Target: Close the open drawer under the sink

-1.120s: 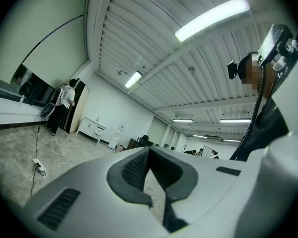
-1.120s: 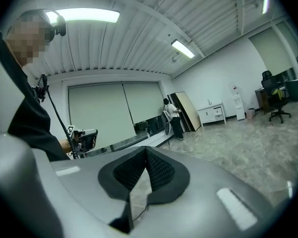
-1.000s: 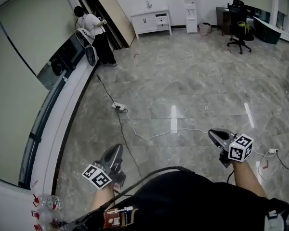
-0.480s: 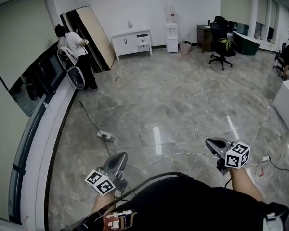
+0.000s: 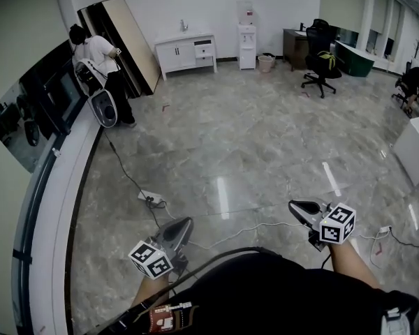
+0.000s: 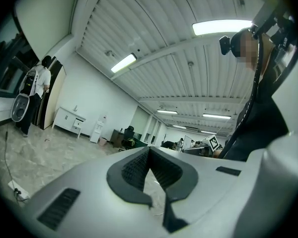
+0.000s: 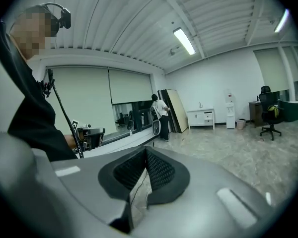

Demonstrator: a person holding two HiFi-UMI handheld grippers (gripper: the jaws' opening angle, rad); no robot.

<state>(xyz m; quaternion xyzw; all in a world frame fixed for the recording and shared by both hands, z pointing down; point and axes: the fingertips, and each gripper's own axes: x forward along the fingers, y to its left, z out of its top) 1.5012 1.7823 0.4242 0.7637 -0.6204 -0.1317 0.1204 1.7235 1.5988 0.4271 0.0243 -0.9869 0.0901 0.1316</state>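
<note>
The white sink cabinet [image 5: 185, 51] stands against the far wall with a tap on top. One of its right-hand drawers [image 5: 204, 49] juts out a little. It also shows small in the left gripper view as the cabinet [image 6: 69, 119] and in the right gripper view as the cabinet [image 7: 204, 117]. Both grippers are held low in front of the person's body, far from the cabinet across the floor. My left gripper [image 5: 186, 223] is shut and holds nothing; its jaws meet at the tip [image 6: 148, 151]. My right gripper [image 5: 294, 206] is likewise shut and holds nothing [image 7: 145, 150].
A person [image 5: 98, 54] with a device stands left of the cabinet by a leaning board. A power strip [image 5: 151, 198] and cables lie on the marble floor. A water dispenser [image 5: 246, 37], bin [image 5: 265, 62], office chair [image 5: 320, 61], left ledge [image 5: 56, 208] and white desk [image 5: 413, 149] ring the room.
The head view has swung, so the cabinet and the standing person sit further left and the room's right side shows more. Both grippers stay shut and have drifted slightly inward.
</note>
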